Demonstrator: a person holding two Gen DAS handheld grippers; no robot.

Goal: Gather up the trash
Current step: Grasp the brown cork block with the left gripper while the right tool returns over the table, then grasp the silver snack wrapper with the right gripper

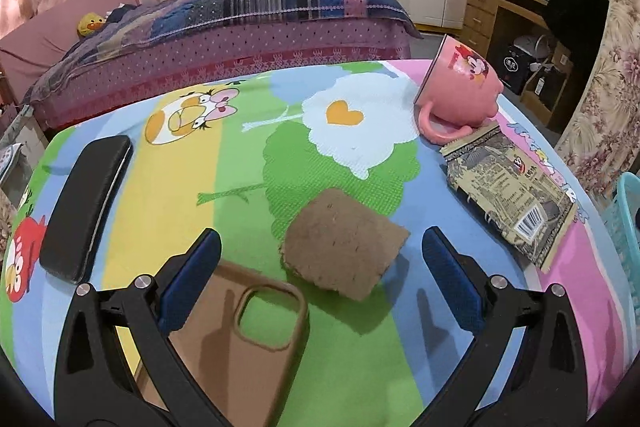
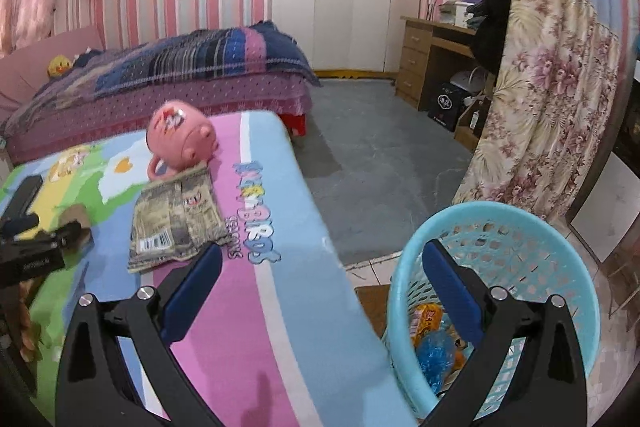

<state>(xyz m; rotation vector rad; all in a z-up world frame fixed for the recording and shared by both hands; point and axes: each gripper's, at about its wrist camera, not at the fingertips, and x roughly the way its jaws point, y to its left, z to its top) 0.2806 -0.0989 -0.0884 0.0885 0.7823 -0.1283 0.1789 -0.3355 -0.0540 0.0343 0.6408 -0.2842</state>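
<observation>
A brown cardboard scrap (image 1: 343,247) lies on the colourful table mat (image 1: 240,163), just ahead of my open, empty left gripper (image 1: 320,279). An empty tan snack wrapper (image 1: 510,195) lies at the right, its top edge under a tipped pink mug (image 1: 460,87). The wrapper (image 2: 176,223) and mug (image 2: 182,143) also show in the right wrist view. My right gripper (image 2: 322,291) is open and empty, over the table's right edge beside a light blue trash basket (image 2: 520,227) holding several wrappers (image 2: 434,343).
A black case (image 1: 86,203) lies at the left and a brown phone case (image 1: 236,343) under my left gripper. A bed (image 1: 224,39) stands behind the table. A desk (image 2: 440,55) and flowered cloth (image 2: 548,107) are to the right, with grey floor (image 2: 372,163) between.
</observation>
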